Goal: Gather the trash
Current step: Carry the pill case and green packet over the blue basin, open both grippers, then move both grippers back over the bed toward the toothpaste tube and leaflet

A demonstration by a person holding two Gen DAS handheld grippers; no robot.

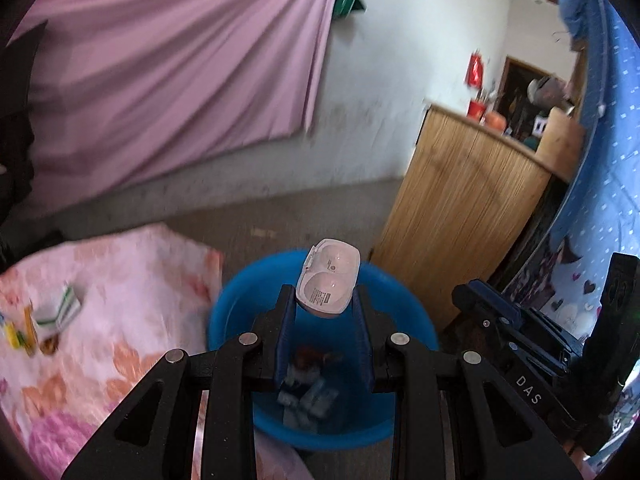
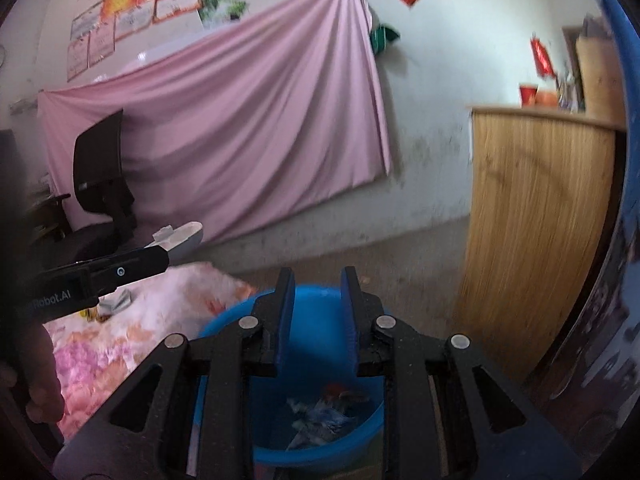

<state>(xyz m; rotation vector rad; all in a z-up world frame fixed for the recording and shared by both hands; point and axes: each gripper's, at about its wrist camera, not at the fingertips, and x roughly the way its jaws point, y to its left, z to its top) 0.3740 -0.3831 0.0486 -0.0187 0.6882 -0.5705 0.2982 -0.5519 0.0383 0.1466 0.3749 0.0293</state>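
A white plastic case (image 1: 329, 276) with two round hollows is clamped between the blue pads of my left gripper (image 1: 323, 296). It hangs above a blue basin (image 1: 236, 308) on the floor. Crumpled wrappers (image 1: 308, 392) lie in the bottom of the basin. My right gripper (image 2: 316, 280) is over the same basin (image 2: 320, 452), its jaws apart with nothing between them. In the right wrist view the left gripper's finger (image 2: 120, 268) reaches in from the left with the white case (image 2: 180, 238) at its tip. Small paper scraps (image 1: 60, 308) lie on a pink floral bedcover (image 1: 120, 280) to the left.
A wooden cabinet (image 1: 460, 220) stands right of the basin, with red cups on top. A pink cloth (image 2: 240, 120) hangs on the far wall. A black office chair (image 2: 100, 168) is at the left. Blue patterned fabric (image 1: 600, 200) fills the right edge.
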